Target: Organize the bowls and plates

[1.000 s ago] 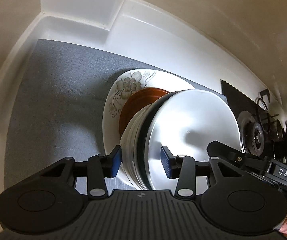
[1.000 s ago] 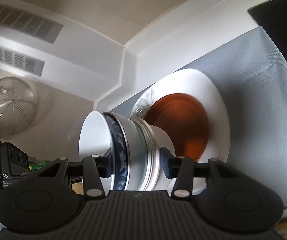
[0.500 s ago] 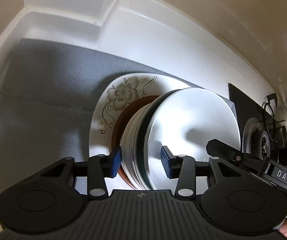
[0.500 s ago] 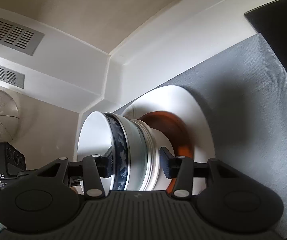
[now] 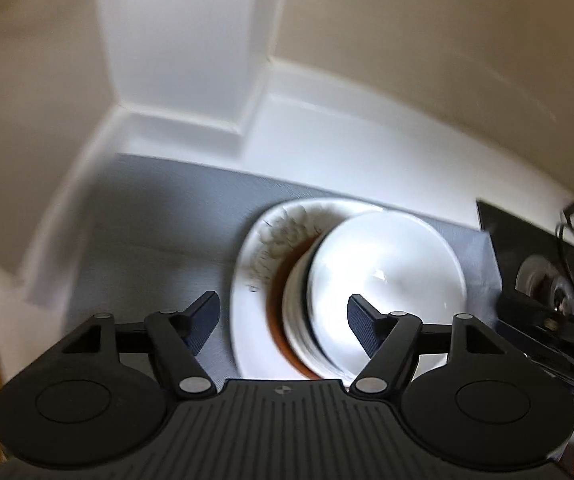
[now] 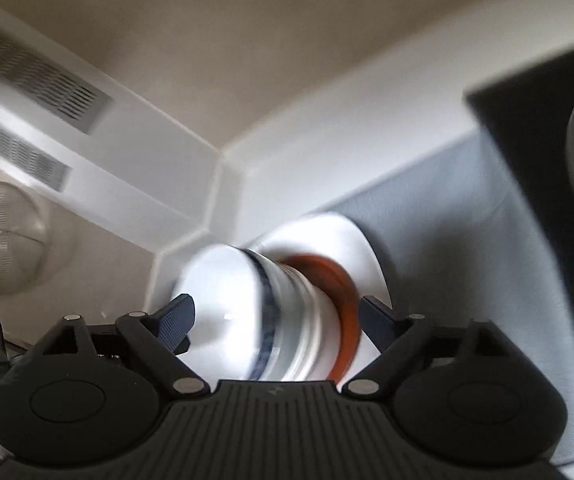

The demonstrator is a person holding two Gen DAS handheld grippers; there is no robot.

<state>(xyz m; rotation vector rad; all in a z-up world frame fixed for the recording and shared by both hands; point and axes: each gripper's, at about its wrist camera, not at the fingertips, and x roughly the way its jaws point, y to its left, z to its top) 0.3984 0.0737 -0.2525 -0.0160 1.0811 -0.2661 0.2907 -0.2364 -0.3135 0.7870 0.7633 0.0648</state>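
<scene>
A stack of bowls (image 5: 383, 280) with a white bowl on top sits on a brown plate (image 5: 283, 276), which lies on a large white floral plate (image 5: 259, 256) on the grey mat (image 5: 147, 232). My left gripper (image 5: 283, 320) is open and empty, its fingers wide apart in front of the stack. In the right wrist view the bowl stack (image 6: 271, 320), with a blue-patterned bowl, rests on the brown plate (image 6: 343, 292) and the white plate (image 6: 363, 248). My right gripper (image 6: 277, 320) is open, its fingers apart on either side of the stack. Both views are blurred.
A black stove top (image 5: 547, 264) with burners lies to the right of the mat. White walls (image 5: 191, 60) form a corner behind the plates. A vent grille (image 6: 39, 72) and a mesh strainer (image 6: 3, 236) hang at the left in the right wrist view.
Both grippers opened wide and let go of the bowl stack, which now rests on the brown plate. Both grippers pulled back a little.
</scene>
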